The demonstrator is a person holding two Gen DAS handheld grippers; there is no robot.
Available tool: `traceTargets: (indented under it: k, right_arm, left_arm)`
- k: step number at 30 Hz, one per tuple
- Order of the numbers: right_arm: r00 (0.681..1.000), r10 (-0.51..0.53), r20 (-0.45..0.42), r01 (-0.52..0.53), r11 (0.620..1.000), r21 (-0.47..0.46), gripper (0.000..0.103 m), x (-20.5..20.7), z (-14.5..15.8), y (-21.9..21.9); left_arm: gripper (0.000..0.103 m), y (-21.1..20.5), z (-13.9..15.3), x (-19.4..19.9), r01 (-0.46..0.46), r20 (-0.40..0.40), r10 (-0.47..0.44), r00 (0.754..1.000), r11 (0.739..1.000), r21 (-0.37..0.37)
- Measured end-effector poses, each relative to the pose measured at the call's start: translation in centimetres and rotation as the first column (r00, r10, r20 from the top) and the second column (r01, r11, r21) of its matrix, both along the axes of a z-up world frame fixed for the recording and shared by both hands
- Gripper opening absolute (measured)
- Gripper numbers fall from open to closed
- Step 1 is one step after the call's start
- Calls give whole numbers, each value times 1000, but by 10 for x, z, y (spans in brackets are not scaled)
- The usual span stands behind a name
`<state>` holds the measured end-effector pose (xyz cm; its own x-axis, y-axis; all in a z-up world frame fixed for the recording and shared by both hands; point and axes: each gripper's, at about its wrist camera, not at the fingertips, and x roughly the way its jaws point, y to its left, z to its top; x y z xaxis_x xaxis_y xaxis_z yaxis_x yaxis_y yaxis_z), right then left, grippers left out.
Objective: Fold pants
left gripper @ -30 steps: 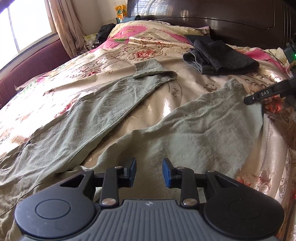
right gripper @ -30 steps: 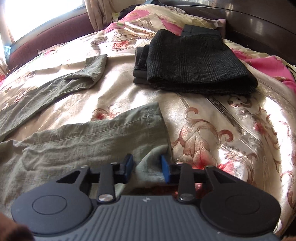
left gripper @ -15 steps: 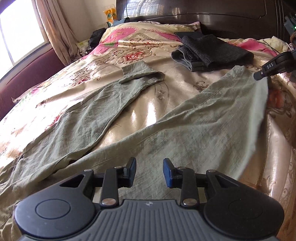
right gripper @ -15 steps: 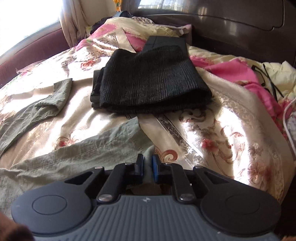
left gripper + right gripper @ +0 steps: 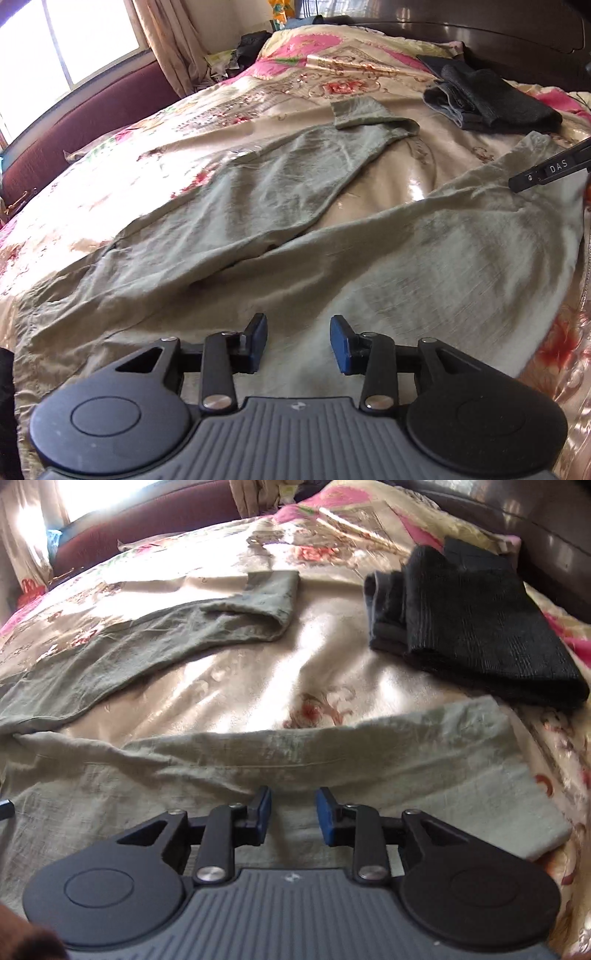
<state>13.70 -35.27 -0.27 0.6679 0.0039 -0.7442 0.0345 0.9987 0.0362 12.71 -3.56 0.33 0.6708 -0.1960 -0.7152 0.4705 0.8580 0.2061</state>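
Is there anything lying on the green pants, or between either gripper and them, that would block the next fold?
Nothing visible does. The green pants lie spread on the bedspread, bare. The left gripper and right gripper, jaws opening and empty, hang directly over them. The folded dark clothes sit apart, near the headboard.

Floral bedspread (image 5: pixel 258 110) — green pants (image 5: pixel 424 266), folded dark clothes (image 5: pixel 476 627).

Olive pants (image 5: pixel 280 206) spread flat on bed, legs apart (far cuff folded).
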Motion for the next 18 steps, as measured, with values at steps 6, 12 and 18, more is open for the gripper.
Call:
traceTargets:
  k: [6, 12, 18]
  right_arm:
    - [972, 231, 39, -227, 970, -83, 29, 57, 22, 74]
    - [860, 510, 2, -508, 857, -86, 35, 150, 20, 176]
    - [753, 656, -59, -656, 739, -154, 38, 234, 1, 251]
  left_arm:
    - [63, 80, 30, 33, -91, 131, 83, 988, 994, 61]
    - [64, 174, 26, 102, -220, 149, 197, 969, 962, 163]
    - [70, 241, 20, 179, -315, 126, 304, 944, 945, 83]
